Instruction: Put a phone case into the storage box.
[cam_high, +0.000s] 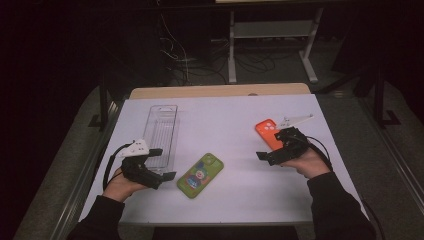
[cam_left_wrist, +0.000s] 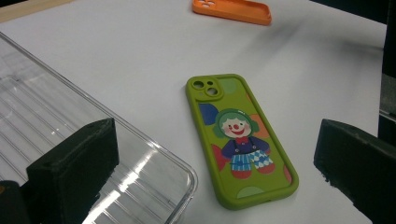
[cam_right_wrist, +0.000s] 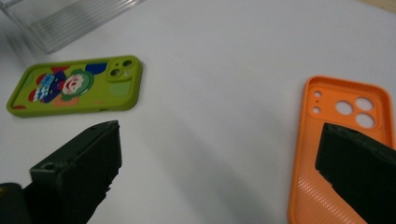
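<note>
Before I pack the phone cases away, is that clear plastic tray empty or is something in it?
Empty: the clear tray shows only its ribbed bottom, and both cases lie outside it.

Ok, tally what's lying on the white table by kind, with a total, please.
Phone cases: 2, a green rubbery phone case with a clown picture and an orange rubbery phone case lying inside-up.
Containers: 1, a clear ribbed plastic tray.
Total: 3.

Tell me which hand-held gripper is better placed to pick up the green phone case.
Probably the left hand-held gripper. Its open jaws already frame the green phone case, which lies close in front of it. The right hand-held gripper is open beside the orange case, farther away.
</note>
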